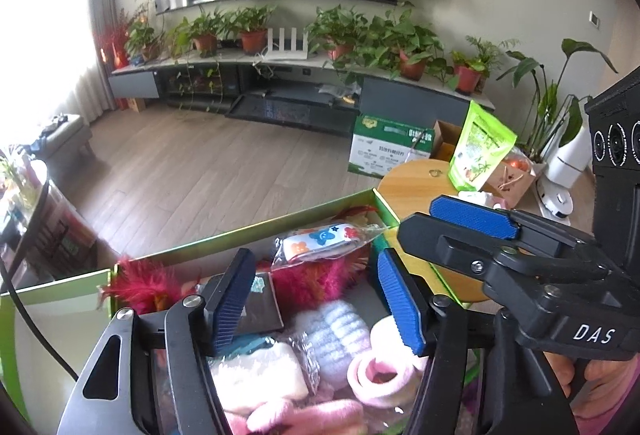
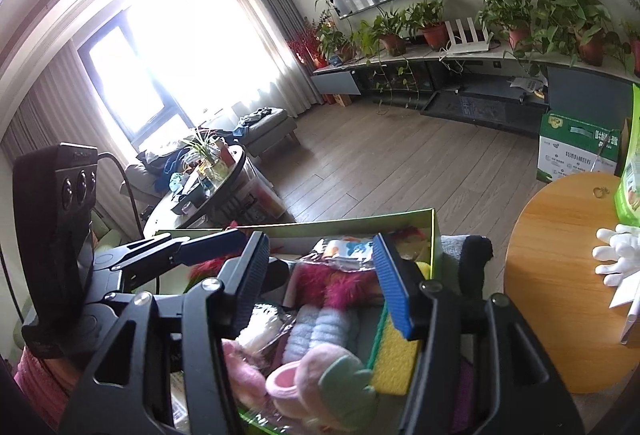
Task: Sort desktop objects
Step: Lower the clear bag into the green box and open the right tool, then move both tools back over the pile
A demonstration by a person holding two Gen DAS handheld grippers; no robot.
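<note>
Grippers hover above an open green cardboard box (image 1: 248,231) crammed with fluffy pink, blue and magenta accessories (image 1: 340,327): left gripper (image 1: 316,299) and right gripper (image 2: 324,287) both spread empty, apparently poised to choose an item for sorting.

Green box (image 1: 256,225), magenta feathers (image 1: 138,285), pale blue scrunchie (image 1: 340,335), yellow sponge (image 2: 396,363), floral-print pouch (image 1: 320,237)

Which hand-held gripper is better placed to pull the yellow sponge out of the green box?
Right. The right hand-held gripper is open, with the yellow sponge just under its right finger. The left hand-held gripper hangs over the pink rings; no sponge shows there.
</note>
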